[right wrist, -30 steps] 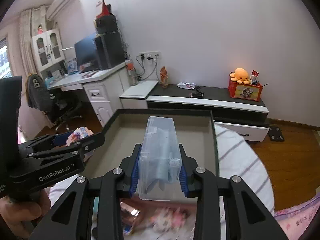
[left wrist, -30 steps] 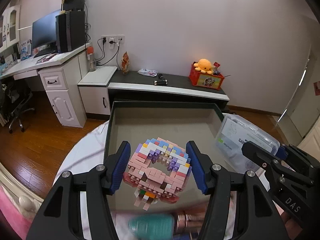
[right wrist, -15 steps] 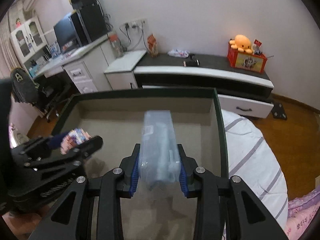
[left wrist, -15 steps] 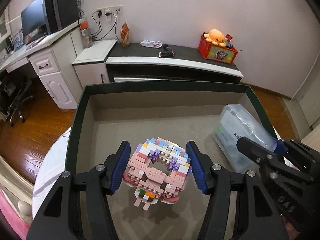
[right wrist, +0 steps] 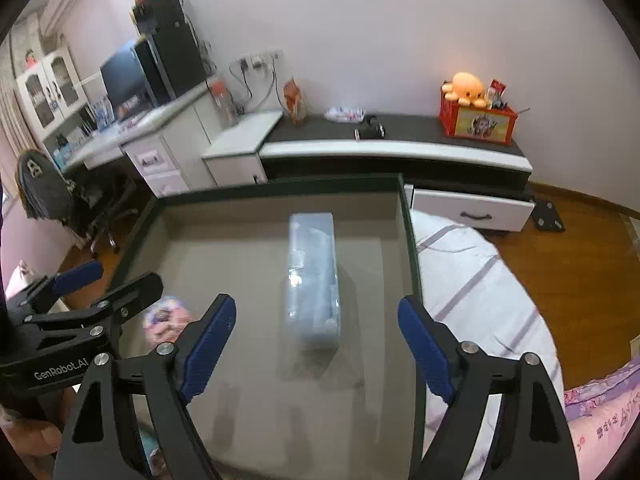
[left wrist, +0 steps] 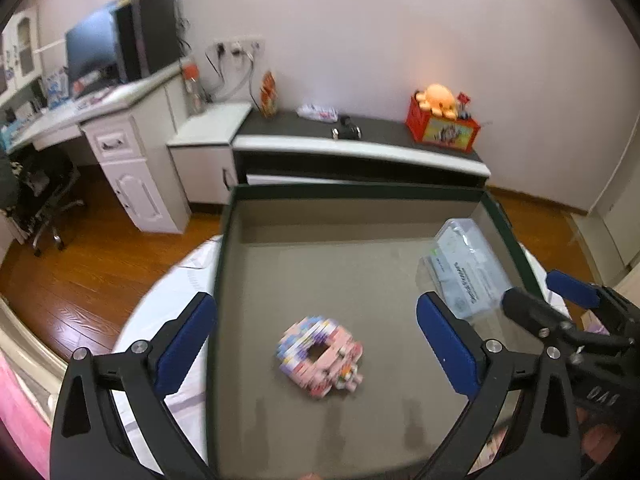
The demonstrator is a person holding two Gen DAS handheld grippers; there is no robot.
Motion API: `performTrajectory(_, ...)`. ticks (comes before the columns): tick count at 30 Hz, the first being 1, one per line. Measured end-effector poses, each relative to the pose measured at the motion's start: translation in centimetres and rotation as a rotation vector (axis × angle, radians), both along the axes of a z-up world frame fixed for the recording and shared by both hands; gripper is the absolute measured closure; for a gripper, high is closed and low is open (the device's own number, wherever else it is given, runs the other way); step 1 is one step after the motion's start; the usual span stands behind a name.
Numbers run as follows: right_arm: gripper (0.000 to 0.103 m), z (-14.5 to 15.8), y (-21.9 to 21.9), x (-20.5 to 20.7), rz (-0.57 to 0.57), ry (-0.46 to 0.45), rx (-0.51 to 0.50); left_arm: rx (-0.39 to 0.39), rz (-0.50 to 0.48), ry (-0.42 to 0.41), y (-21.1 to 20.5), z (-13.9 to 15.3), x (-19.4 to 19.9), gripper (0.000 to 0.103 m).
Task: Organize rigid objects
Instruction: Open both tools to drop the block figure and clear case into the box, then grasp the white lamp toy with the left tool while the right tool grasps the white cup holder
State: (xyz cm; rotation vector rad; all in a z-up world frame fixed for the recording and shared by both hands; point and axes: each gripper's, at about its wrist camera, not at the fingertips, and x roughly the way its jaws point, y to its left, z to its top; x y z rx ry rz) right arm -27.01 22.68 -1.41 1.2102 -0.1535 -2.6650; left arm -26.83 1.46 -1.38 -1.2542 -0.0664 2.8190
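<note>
Brick model (left wrist: 320, 356) motion-blurred, clear case (right wrist: 314, 276) smeared

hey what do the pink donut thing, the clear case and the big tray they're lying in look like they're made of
Donut: small hard plastic building bricks, pink, purple and white; the stepped, blocky edges show it, though the picture is blurred.
Clear case: translucent rigid plastic, glossy, with contents dimly showing through and a glint on top.
Tray: probably cardboard or fibreboard; matte grey-brown inside, dark green rim, thin straight walls. Hard to be sure.

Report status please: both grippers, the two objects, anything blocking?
Left gripper and right gripper opening, nothing gripped. Brick donut and clear plastic case lie apart on the tray floor. No obstruction.
</note>
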Motion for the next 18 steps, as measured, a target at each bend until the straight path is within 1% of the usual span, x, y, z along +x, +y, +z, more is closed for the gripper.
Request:
performTrajectory(1,0.012,0.6,0.1,0.8,-0.003,0.014,-0.010,-0.001,0.008,0.012,-0.4,0.4,0.7,0.000)
performTrajectory(3,0.000,1.9,0.0,2.8,-0.008,0.048,-0.022,-0.008,0.039,0.055,-1.1,1.8,3.4,0.000)
performTrajectory(4,0.000,2.6,-0.1,3.7,-0.006,0.062,-0.026,-0.006,0.043,0.067,-1.3,2.3,4.2,0.000)
performTrajectory(7,0.000,4.4,0.1,7.2,-0.016,0.106,-0.054,-0.014,0.063,0.130,-2.1,4.0,8.6,0.000)
performTrajectory(10,0.000,5.7,-0.1,10.6,-0.014,0.141,-0.068,0.000,0.054,0.165,-2.6,5.0,12.7,0.000)
performTrajectory(12,0.000,6.3,-0.1,13.2,-0.024,0.164,-0.075,-0.013,0.047,0.176,-2.7,5.4,14.7,0.000)
performTrajectory(15,0.000,6.6,0.2,17.0,-0.051,0.185,-0.077,-0.026,0.059,0.196,-3.1,5.7,18.7,0.000)
performTrajectory(16,0.000,6.4,0.4,18.1,-0.062,0.190,-0.077,-0.024,0.064,0.195,-3.2,5.6,19.4,0.000)
performTrajectory(18,0.000,5.9,0.7,20.7,-0.074,0.196,-0.080,0.001,0.069,0.190,-3.8,5.4,21.6,0.000)
